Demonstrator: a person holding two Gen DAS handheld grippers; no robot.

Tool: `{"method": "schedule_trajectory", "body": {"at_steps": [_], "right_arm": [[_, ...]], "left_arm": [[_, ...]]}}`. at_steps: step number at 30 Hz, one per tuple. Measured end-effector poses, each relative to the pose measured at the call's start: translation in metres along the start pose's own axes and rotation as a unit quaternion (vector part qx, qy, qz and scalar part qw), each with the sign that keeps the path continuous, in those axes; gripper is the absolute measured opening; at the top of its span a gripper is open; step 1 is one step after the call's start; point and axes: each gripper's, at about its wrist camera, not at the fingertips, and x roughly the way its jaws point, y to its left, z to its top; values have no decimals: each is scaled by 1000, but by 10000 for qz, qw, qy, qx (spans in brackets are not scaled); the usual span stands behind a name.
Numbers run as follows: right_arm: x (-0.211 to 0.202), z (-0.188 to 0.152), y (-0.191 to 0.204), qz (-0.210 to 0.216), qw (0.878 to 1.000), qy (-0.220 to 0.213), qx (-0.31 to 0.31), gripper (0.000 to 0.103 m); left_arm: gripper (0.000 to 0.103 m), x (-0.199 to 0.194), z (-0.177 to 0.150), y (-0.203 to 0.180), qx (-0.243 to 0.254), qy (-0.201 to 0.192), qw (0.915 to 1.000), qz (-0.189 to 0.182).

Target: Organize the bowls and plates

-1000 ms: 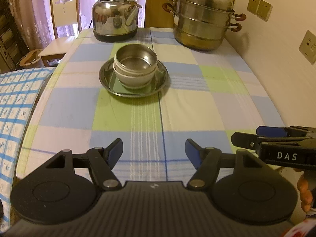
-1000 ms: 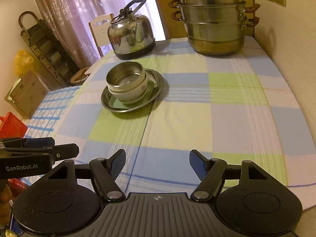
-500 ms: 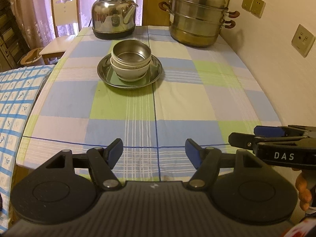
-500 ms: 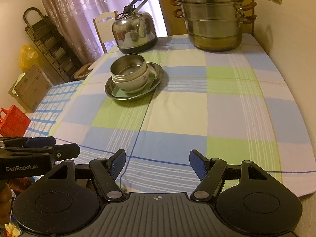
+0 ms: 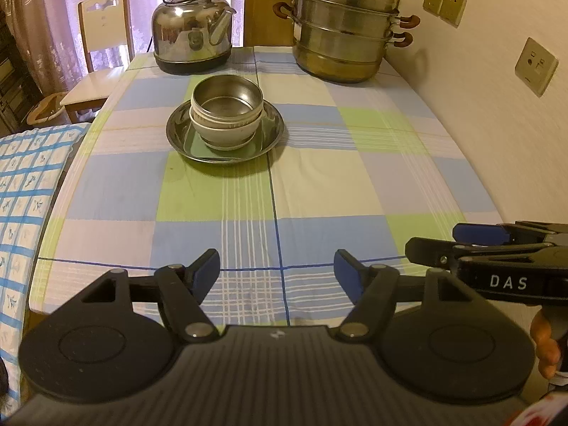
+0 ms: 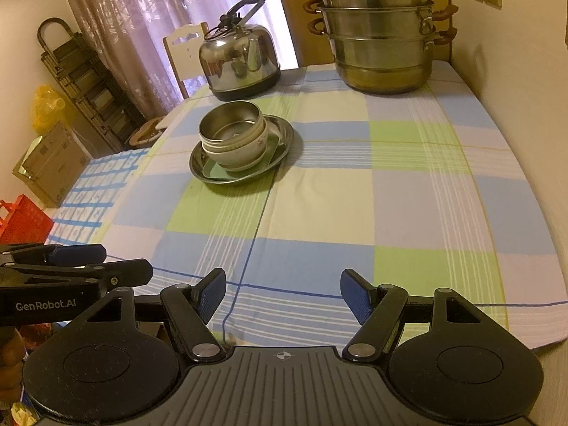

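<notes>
A steel bowl (image 5: pixel 227 97) (image 6: pixel 230 124) is nested in a white bowl (image 5: pixel 225 131) (image 6: pixel 245 149). Both stand on a small green plate (image 5: pixel 197 145) (image 6: pixel 216 170) inside a round steel plate (image 5: pixel 273 127) (image 6: pixel 284 135) in the middle of the checked table. My left gripper (image 5: pixel 277 269) stays open above the near table edge with nothing between its blue pads, far short of the stack. My right gripper (image 6: pixel 283 293) is open too, empty, over the near edge. Each gripper shows at the side of the other's view.
A steel kettle (image 5: pixel 193 35) (image 6: pixel 241 60) and a stacked steamer pot (image 5: pixel 342 32) (image 6: pixel 378 42) stand at the far end of the table (image 5: pixel 355 184). The wall (image 5: pixel 497 124) with sockets runs along the right. A chair (image 5: pixel 101 42), a bed cover (image 5: pixel 21 191) and boxes lie left.
Both views have drawn back from the stack; more of the near tablecloth and the table's front edge now show. Both grippers stay open and empty.
</notes>
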Motion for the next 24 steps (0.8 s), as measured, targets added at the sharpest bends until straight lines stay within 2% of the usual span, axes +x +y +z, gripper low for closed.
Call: {"method": "schedule_trajectory", "body": {"at_steps": [24], "right_arm": [[0, 1, 5, -33, 10000, -17, -1, 71]], "left_arm": [[69, -5, -2, 1, 93, -87, 9999, -49]]}}
